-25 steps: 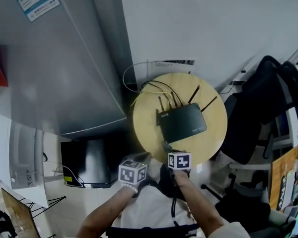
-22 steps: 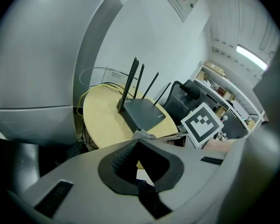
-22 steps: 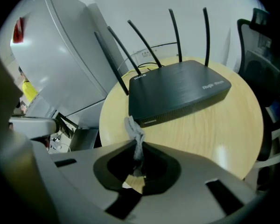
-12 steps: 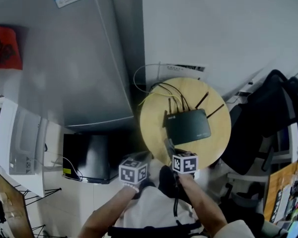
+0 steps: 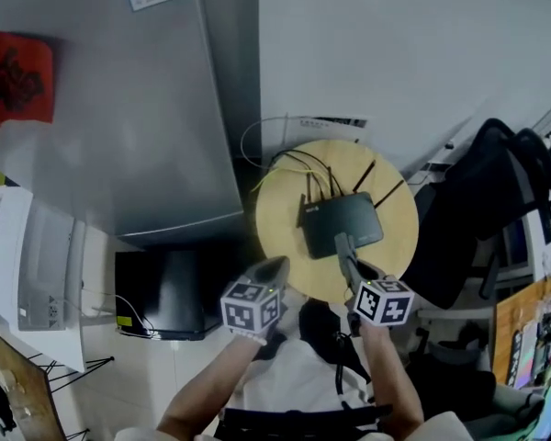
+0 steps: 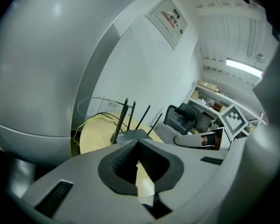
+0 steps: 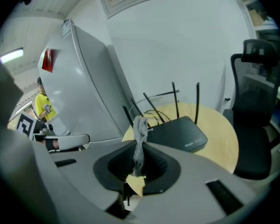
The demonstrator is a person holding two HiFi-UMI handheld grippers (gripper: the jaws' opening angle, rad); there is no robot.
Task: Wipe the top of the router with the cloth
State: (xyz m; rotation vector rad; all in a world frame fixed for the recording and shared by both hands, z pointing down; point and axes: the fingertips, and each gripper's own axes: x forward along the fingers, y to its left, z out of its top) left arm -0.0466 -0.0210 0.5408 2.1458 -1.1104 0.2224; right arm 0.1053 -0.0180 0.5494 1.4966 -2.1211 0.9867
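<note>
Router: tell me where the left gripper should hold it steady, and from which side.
Likely the left short edge of the router, pinched top to bottom, coming low from the left. The body lies flat and thin; antennas and cables crowd the far edge, and the right gripper, shut on the cloth, is over the near edge.

Black router [image 5: 342,223] lies flat (top face up); grey cloth [image 7: 140,125], seemingly bunched, pinched in right gripper [image 7: 139,143].
</note>
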